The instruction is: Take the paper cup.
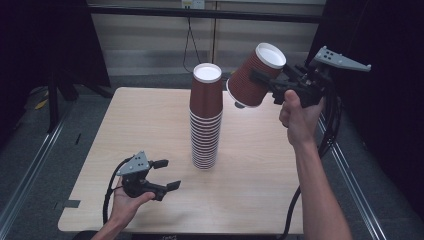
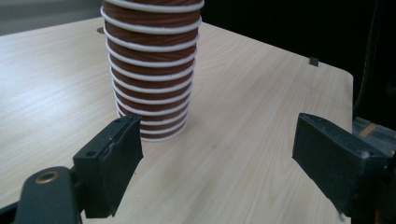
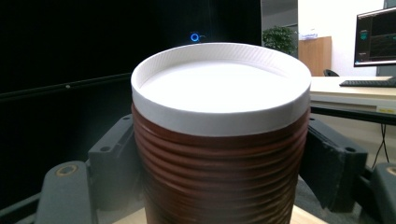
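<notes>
A tall stack of upside-down brown ribbed paper cups (image 1: 205,120) with white rims stands mid-table; its lower part (image 2: 152,70) is close ahead in the left gripper view. My right gripper (image 1: 262,80) is raised above the table to the right of the stack's top, shut on a single brown cup (image 1: 256,76) held tilted, white base up. In the right gripper view that cup (image 3: 219,135) sits between the two jaws. My left gripper (image 1: 167,174) rests low near the table's front left, open, with nothing between its fingers (image 2: 114,158), pointing toward the stack.
The light wooden table (image 1: 150,120) has bare surface around the stack. Dark curtains and metal floor rails flank it, and a cable hangs behind. A desk with a monitor (image 3: 376,37) lies far off in the right gripper view.
</notes>
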{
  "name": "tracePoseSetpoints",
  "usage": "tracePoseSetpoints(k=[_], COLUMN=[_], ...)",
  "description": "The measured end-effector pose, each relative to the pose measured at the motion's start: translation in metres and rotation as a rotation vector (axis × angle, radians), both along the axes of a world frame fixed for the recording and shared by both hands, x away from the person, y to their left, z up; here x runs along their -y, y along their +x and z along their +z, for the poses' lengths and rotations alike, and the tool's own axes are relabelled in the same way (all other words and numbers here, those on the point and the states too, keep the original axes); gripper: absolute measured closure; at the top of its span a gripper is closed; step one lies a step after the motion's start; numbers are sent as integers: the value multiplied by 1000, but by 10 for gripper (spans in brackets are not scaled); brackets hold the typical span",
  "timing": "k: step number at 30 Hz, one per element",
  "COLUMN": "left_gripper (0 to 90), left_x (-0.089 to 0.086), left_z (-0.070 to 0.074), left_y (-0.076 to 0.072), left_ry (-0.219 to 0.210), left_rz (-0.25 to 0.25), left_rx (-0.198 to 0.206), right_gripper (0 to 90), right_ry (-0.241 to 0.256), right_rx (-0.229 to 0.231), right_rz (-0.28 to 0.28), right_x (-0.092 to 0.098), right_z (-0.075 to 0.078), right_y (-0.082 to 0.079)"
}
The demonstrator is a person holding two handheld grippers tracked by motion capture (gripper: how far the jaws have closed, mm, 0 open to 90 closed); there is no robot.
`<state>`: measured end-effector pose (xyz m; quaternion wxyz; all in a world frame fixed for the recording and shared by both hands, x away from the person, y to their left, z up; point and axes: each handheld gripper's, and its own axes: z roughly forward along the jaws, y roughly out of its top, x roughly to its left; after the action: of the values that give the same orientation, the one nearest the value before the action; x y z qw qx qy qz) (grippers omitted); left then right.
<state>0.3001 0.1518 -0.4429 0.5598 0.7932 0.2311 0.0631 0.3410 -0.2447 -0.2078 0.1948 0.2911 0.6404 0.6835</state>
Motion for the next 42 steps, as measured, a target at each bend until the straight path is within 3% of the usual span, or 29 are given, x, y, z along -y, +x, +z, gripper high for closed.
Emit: tracePoseSetpoints(k=[14,23,34,42], left_gripper=[169,175,167,170], left_x=[9,25,36,46], left_z=[19,28,36,42], left_y=[6,6,11,12], left_ry=[-35,-59,-70,-87], left_rz=[7,-40,-78,-109], left_rx=[28,36,41,54], right_gripper=[224,224,224,224], right_ry=[-42,-87,-104,-115], right_rx=[-58,-90,-129,-143], right_rz=[4,25,54,94], right_x=[9,2,1,-11], right_z=[-36,-58,-83,-99], right_y=[-12,-23,-31,-33])
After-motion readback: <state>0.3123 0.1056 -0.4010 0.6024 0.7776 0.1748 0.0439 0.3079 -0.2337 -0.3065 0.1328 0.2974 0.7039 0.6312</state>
